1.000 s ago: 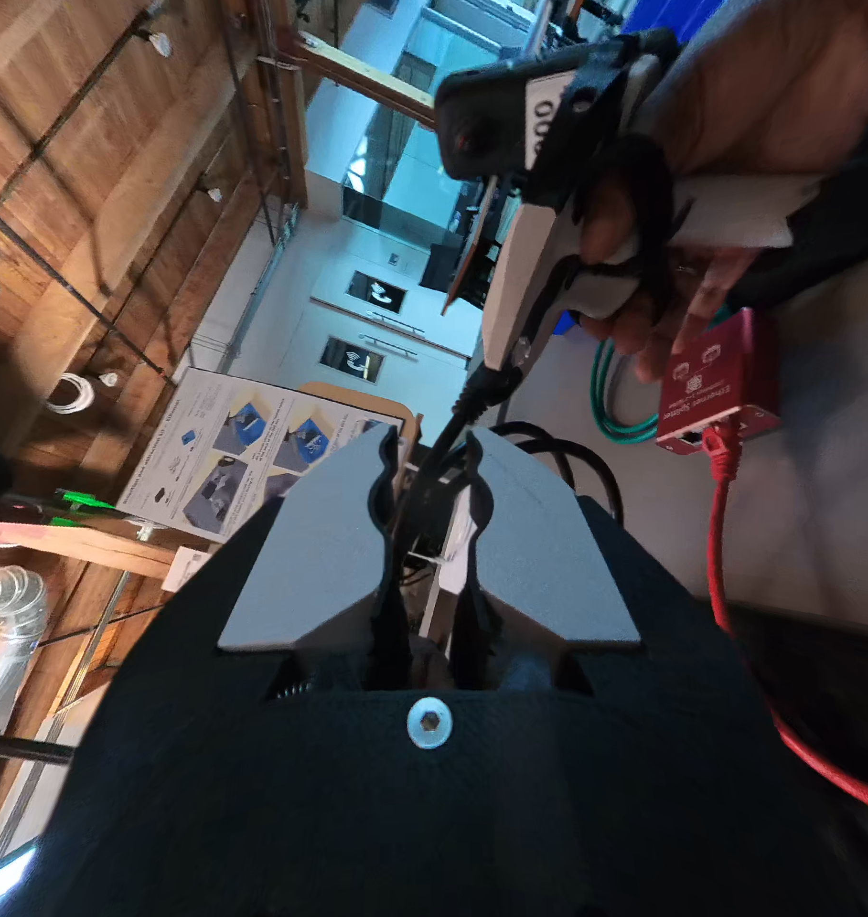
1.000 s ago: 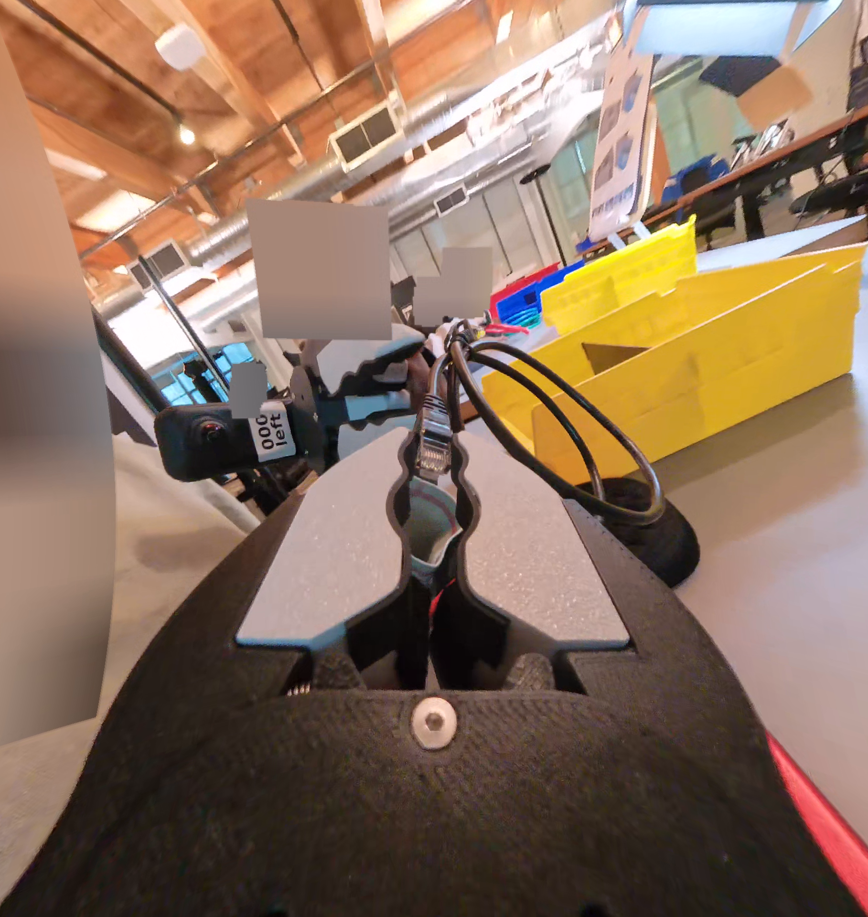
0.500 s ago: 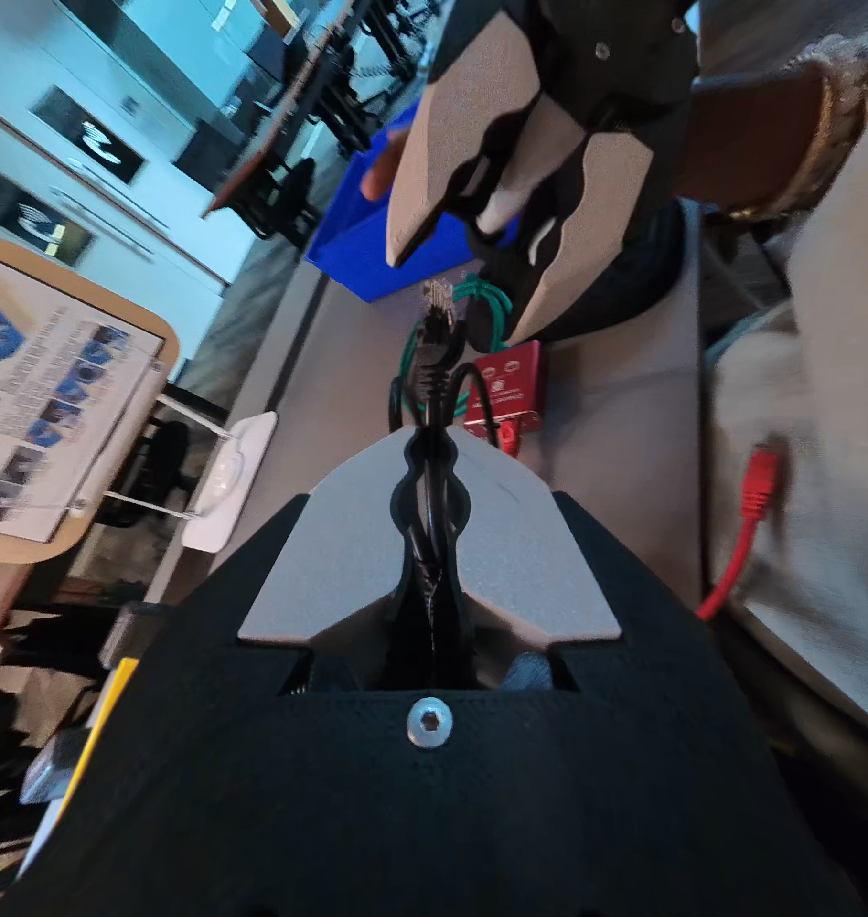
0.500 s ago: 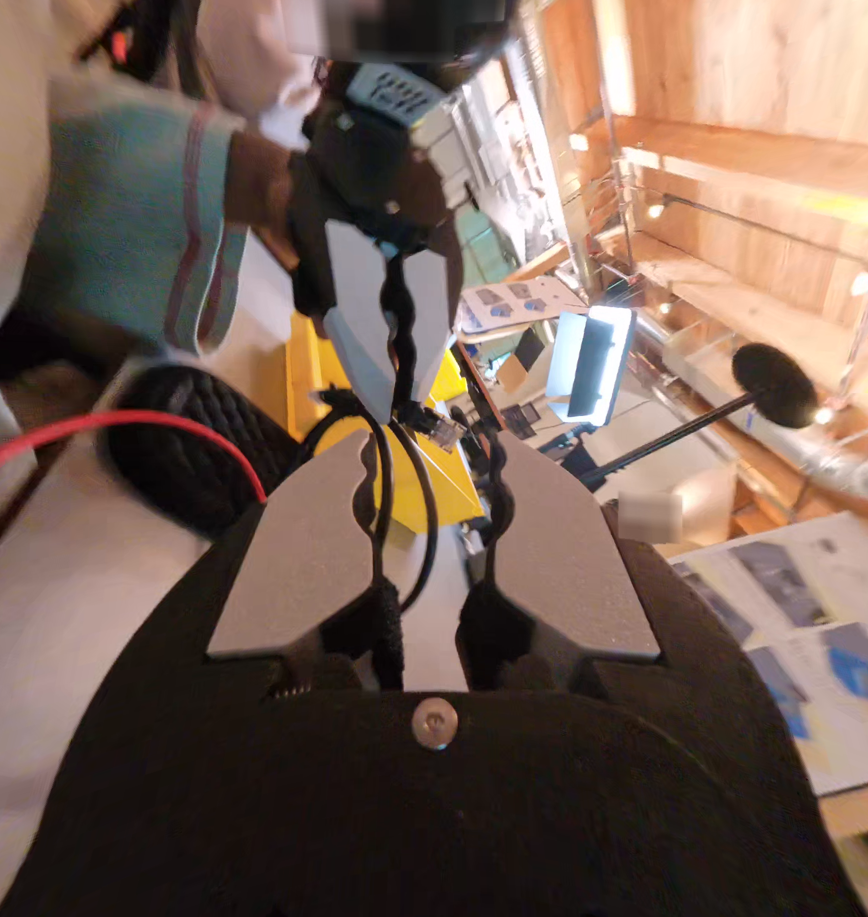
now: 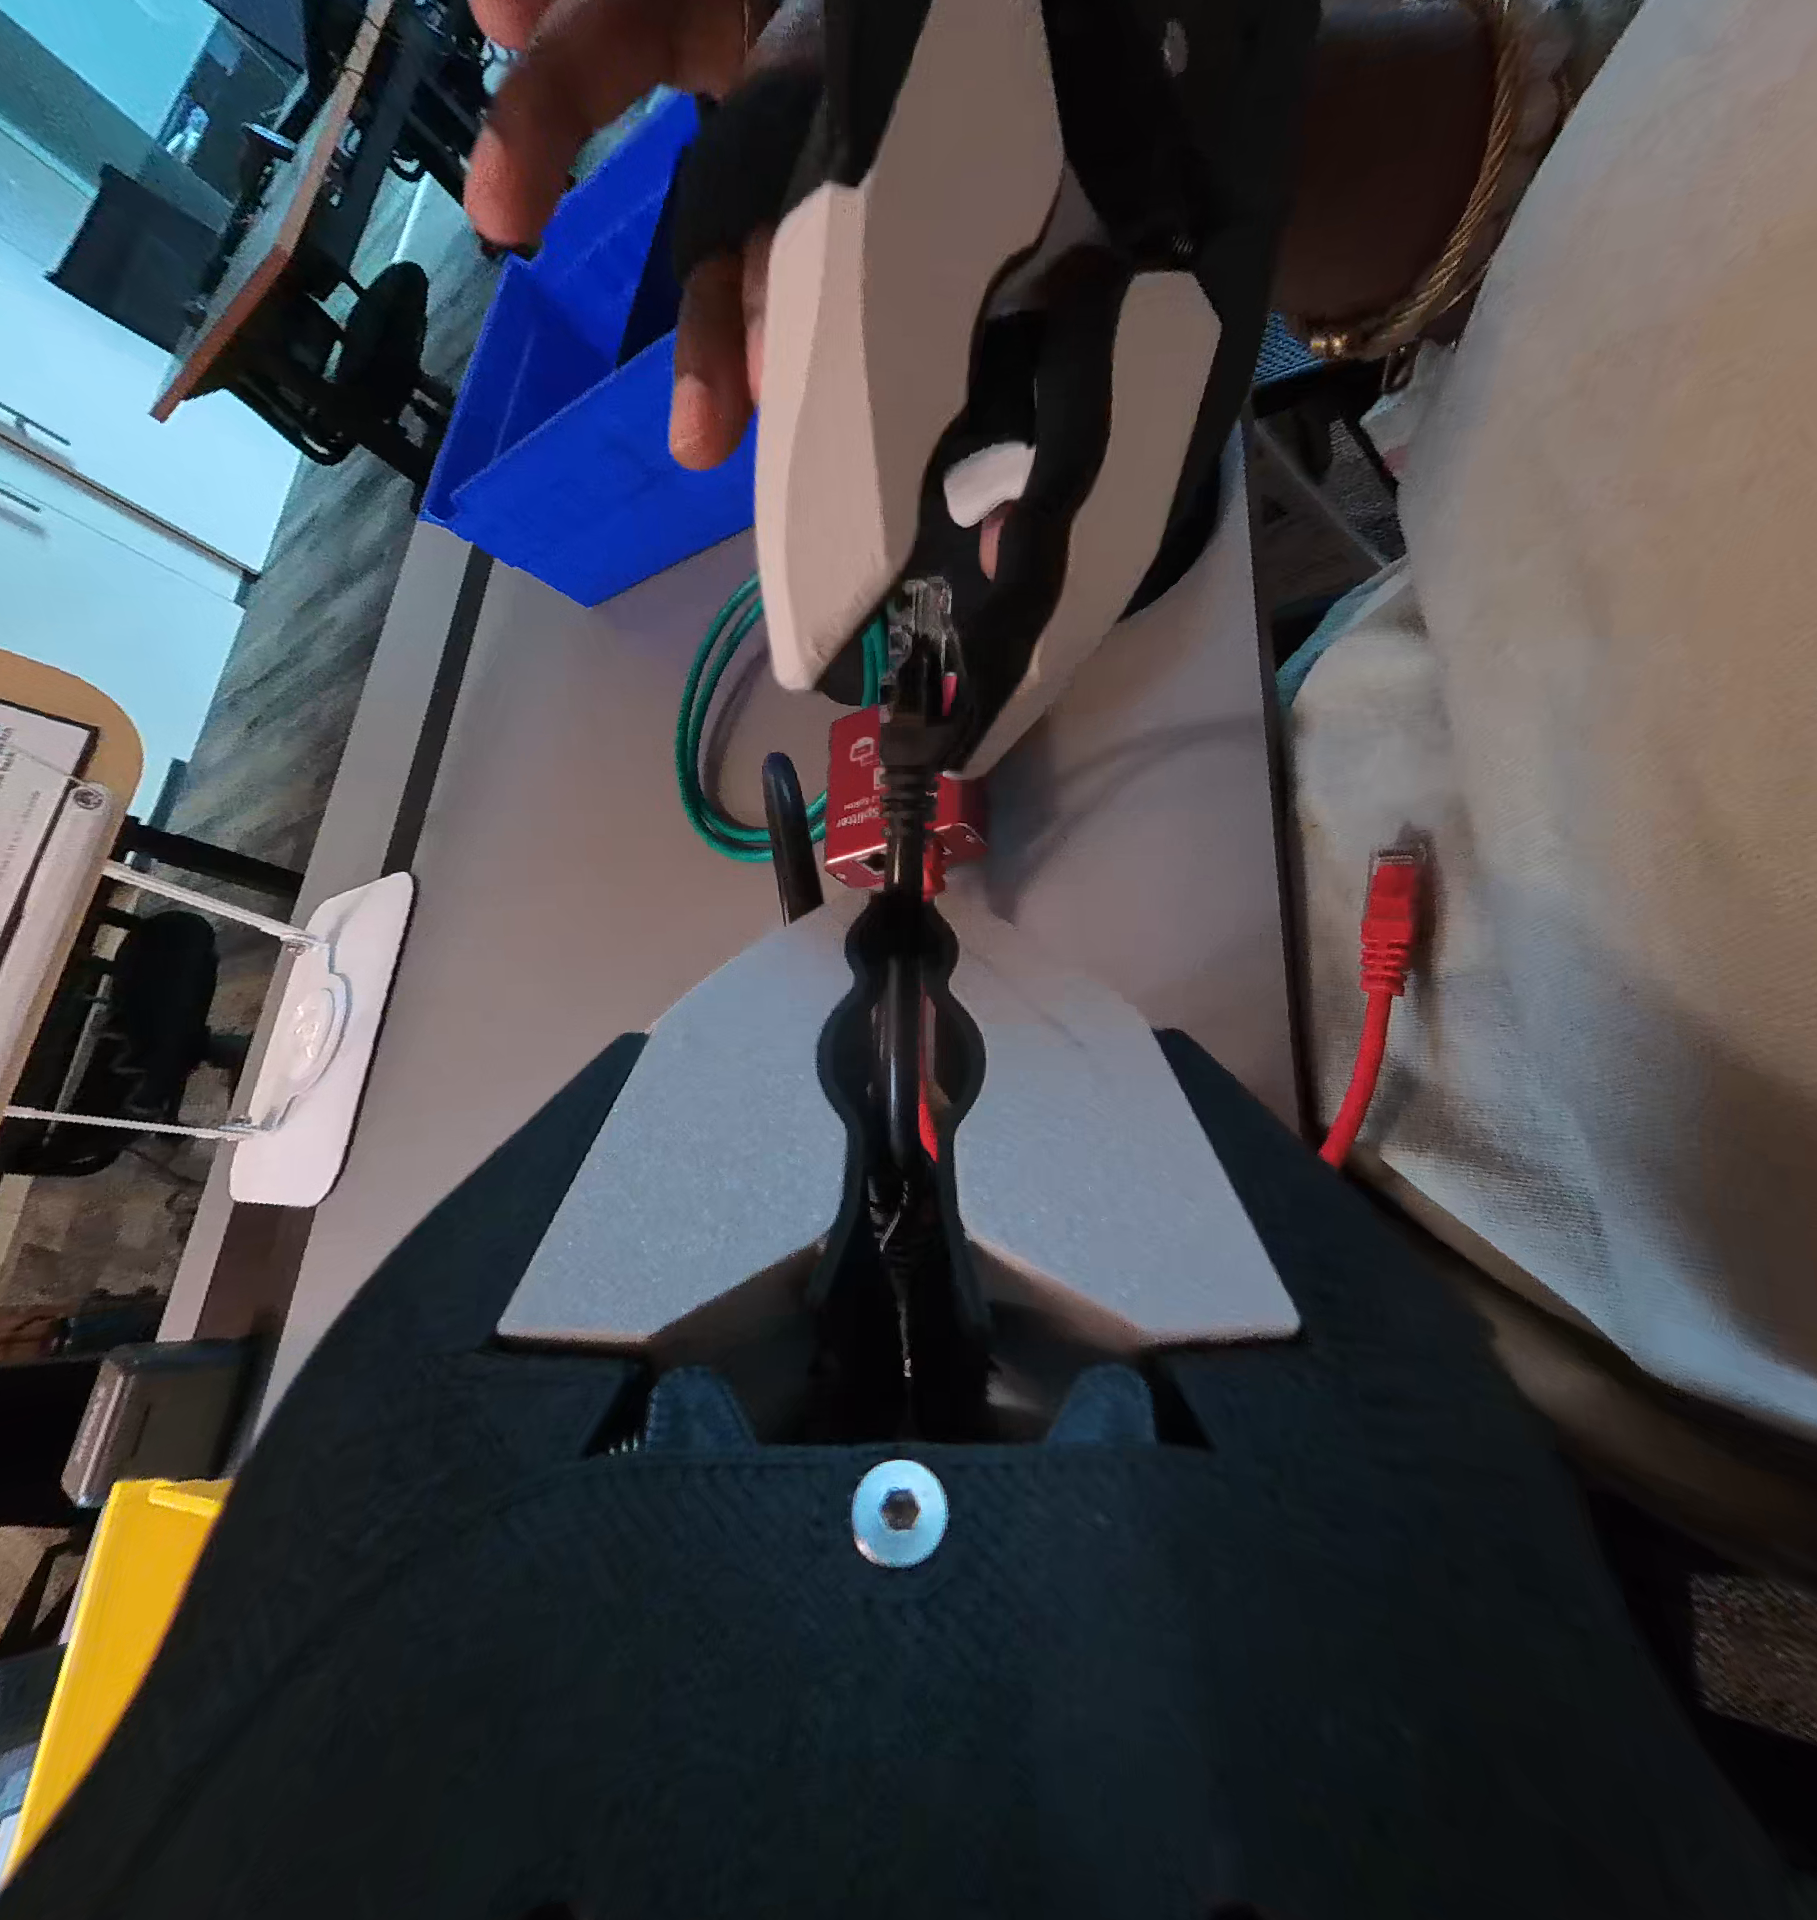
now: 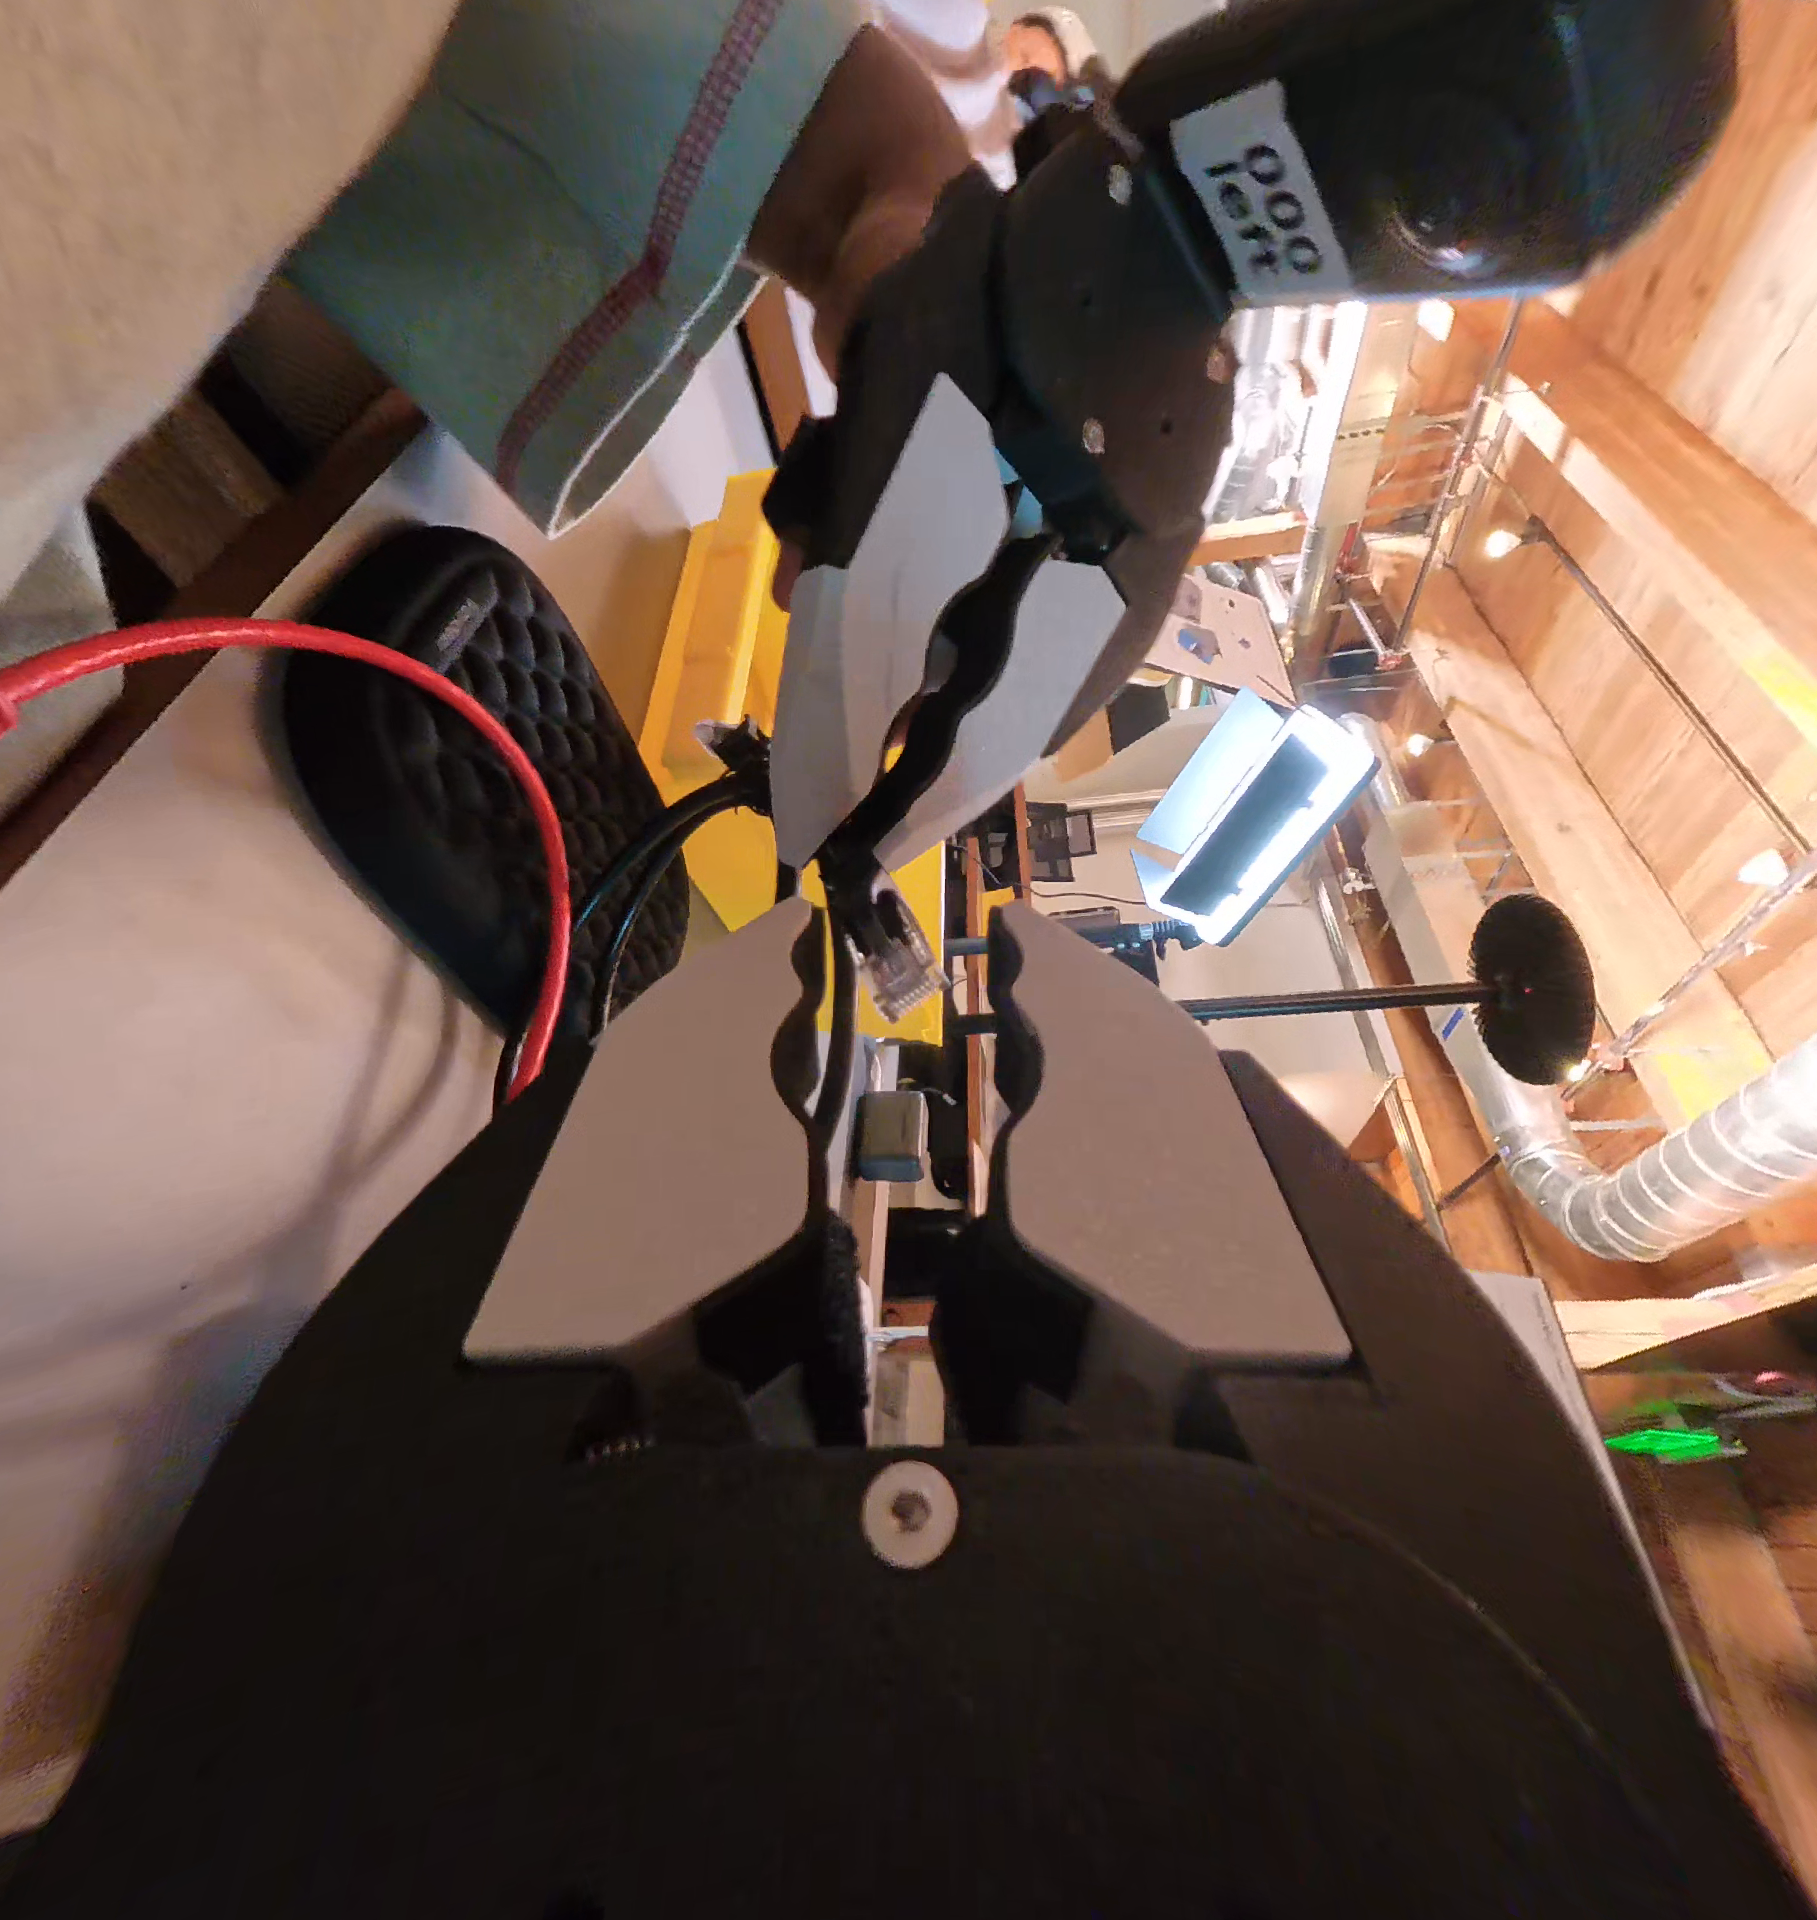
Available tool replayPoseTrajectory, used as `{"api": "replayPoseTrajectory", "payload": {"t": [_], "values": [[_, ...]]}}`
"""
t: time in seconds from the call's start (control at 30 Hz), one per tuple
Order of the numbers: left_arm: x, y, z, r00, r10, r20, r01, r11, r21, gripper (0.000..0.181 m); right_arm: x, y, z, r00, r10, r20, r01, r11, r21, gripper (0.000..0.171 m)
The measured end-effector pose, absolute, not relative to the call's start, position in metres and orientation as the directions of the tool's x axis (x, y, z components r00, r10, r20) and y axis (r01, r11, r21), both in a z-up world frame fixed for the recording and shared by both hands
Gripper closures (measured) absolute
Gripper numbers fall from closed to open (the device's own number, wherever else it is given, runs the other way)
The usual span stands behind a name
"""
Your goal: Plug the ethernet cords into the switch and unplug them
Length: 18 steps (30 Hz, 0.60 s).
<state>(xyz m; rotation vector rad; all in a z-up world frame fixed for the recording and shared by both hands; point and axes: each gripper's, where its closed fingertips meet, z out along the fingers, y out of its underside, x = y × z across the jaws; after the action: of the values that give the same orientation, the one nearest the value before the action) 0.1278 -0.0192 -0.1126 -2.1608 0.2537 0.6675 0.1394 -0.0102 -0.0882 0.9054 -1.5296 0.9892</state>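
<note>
The pale grey surface [image 5: 592, 727] has swung into sight under me since a second ago, when I faced ceiling beams. On it lies the small red metal switch [image 5: 862, 805], with a coiled green cord [image 5: 706, 748] behind it. My right gripper [image 6: 899, 925], which pinched the plug a second ago, now stands with jaws parted around it. My left gripper [image 5: 899, 914] keeps narrow jaws clamped on the rubbery black cord [image 5: 899, 831], its clear ribbed plug [image 5: 925, 613] pointing forward. A loose red cord [image 5: 1387, 956] lies beside me. I judge the hand-over nearly done, plugging next.
</note>
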Motion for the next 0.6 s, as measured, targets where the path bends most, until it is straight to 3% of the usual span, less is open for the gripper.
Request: {"api": "replayPoseTrajectory", "payload": {"t": [0.1,0.27,0.33,0.4,0.5,0.53,0.6], "values": [[0.128,-0.019,-0.113,0.841,0.047,-0.539,-0.395,-0.627,-0.671,0.175,0.140,-0.012,-0.096,-0.163,-0.119,0.979,-0.909,0.403,-0.102,0.153],[0.120,-0.018,-0.109,0.810,0.089,-0.579,-0.415,-0.612,-0.674,0.165,0.130,-0.009,-0.095,-0.275,-0.053,0.960,-0.878,0.421,-0.228,0.156],[0.112,-0.015,-0.090,0.748,0.176,-0.640,-0.464,-0.550,-0.695,0.160,0.120,-0.003,-0.089,-0.373,0.041,0.927,-0.841,0.407,-0.356,0.157],[0.108,-0.018,-0.061,0.672,0.294,-0.680,-0.530,-0.451,-0.718,0.143,0.104,0.006,-0.085,-0.514,0.163,0.842,-0.759,0.370,-0.536,0.157],[0.122,-0.023,-0.027,0.675,0.381,-0.632,-0.583,-0.249,-0.773,0.140,0.076,0.025,-0.074,-0.707,0.388,0.591,-0.550,0.224,-0.804,0.157],[0.133,-0.021,-0.022,0.717,0.352,-0.601,-0.583,-0.170,-0.795,0.140,0.067,0.033,-0.069,-0.750,0.455,0.480,-0.472,0.141,-0.870,0.157],[0.169,-0.008,-0.031,0.845,0.126,-0.519,-0.520,-0.031,-0.854,0.142,0.056,0.045,-0.059,-0.813,0.528,0.244,-0.325,-0.064,-0.944,0.158]]}}
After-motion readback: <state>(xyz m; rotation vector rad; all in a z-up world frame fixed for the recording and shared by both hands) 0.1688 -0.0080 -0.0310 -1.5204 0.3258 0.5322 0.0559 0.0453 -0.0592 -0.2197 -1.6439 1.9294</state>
